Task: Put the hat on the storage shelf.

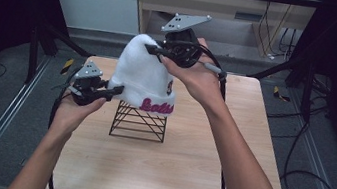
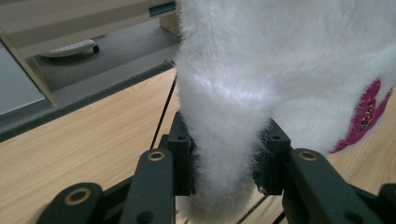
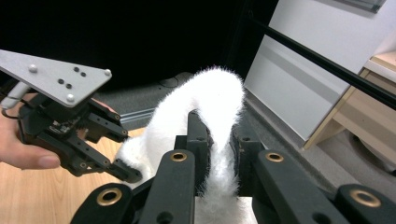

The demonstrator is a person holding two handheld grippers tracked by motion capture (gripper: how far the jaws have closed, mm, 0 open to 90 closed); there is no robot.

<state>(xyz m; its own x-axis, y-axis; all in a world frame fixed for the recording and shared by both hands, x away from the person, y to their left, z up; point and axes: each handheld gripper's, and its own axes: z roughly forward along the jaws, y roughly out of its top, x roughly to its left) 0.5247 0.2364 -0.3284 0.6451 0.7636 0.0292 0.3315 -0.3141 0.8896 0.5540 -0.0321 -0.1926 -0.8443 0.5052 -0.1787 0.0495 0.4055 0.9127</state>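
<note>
Nearest the person, the left gripper (image 1: 115, 91) is pinching the folded cuff of the white fuzzy beanie (image 1: 141, 78) between its jaws, likely steadying the brim. The beanie is sitting over the black wire stand (image 1: 139, 122) near the middle of the bench (image 1: 155, 168). Farther back, the right gripper (image 1: 152, 49) is pinching the crown, seemingly holding it upright.

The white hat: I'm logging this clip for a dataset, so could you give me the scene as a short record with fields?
item: white fluffy hat with pink lettering on its cuff
support: black wire stand, hat draped over it
surface: light wooden table
left gripper: shut on the hat's cuff at its left side
right gripper: shut on a fold at the hat's top
hat state: pinched at both ends, over the stand
</note>
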